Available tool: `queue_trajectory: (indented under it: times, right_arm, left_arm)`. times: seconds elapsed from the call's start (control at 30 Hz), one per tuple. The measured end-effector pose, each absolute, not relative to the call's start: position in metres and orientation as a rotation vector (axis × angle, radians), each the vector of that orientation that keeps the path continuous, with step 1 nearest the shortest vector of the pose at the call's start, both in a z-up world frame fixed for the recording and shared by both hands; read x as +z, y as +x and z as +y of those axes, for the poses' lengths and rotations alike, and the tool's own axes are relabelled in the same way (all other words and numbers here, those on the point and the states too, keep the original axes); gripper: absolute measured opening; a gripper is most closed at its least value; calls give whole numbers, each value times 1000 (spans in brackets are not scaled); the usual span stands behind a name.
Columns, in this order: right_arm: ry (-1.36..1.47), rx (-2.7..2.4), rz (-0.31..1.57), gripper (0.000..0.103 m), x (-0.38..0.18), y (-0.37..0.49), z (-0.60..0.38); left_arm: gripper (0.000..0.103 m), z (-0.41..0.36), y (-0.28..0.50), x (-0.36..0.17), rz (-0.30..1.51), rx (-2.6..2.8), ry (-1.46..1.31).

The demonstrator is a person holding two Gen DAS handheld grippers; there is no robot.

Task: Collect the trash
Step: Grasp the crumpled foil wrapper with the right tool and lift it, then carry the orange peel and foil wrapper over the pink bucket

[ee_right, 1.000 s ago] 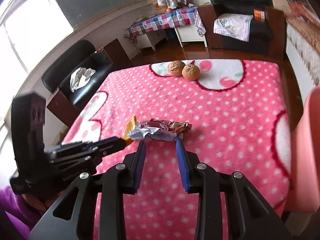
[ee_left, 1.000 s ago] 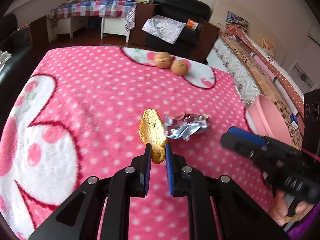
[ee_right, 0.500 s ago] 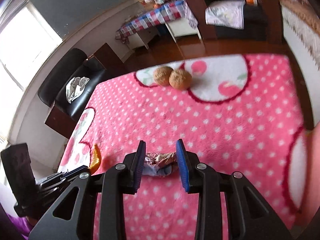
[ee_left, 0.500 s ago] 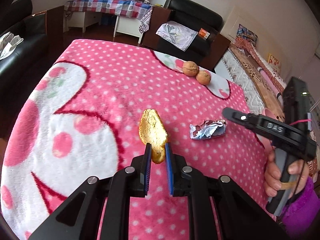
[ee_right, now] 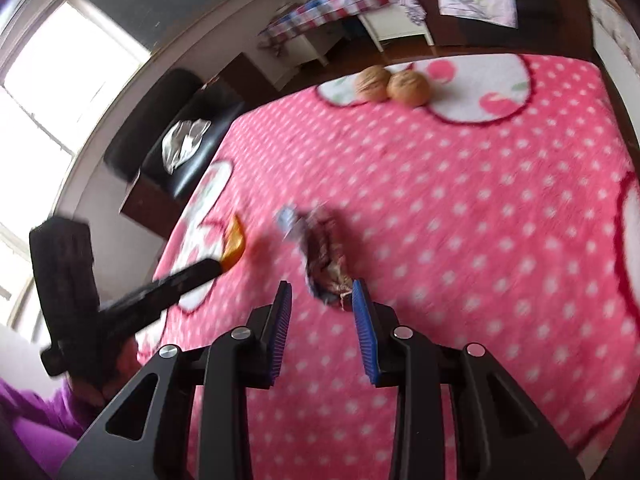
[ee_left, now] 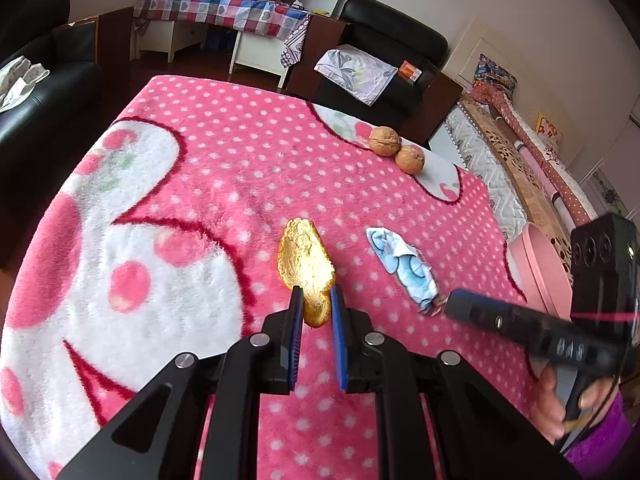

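Pink dotted blanket [ee_left: 224, 184] covers the table. Left gripper [ee_left: 314, 312] pinches the gold foil [ee_left: 306, 264] by its near end. Right of the foil lies a crumpled wrapper [ee_left: 404, 266]: light, crinkly, best pinched mid-body. Right gripper [ee_right: 320, 296] stands open around its near end.

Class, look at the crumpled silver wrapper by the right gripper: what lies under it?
The silver wrapper lies on the pink dotted blanket. Whatever the blanket covers is hidden, and so is the wrapper's underside.
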State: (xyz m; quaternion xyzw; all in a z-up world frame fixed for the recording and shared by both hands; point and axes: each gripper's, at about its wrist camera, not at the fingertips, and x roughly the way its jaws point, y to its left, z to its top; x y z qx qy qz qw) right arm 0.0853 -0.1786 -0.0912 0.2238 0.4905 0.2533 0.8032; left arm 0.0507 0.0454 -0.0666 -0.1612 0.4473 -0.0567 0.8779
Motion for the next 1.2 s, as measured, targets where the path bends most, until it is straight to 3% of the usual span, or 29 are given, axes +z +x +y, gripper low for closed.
queue_trajectory:
  times: [0.3, 0.4, 0.77, 0.8, 0.83, 1.2]
  right_arm:
    - [310, 502, 999, 32, -70, 73, -153]
    - [295, 476, 998, 43, -69, 77, -146]
    - [230, 370, 1021, 43, -83, 89, -137]
    - [234, 367, 1027, 38, -84, 90, -138]
    - [239, 366, 1028, 26, -86, 89, -138]
    - [276, 365, 961, 22, -69, 59, -152]
  left_arm:
    - [13, 48, 44, -62, 917, -115, -344]
    - [13, 49, 42, -62, 915, -117, -349]
    - [13, 51, 36, -58, 903, -130, -353]
    - [13, 51, 35, -57, 902, -132, -353]
    - [13, 51, 35, -57, 901, -133, -351]
    - [13, 38, 32, -47, 885, -159, -331]
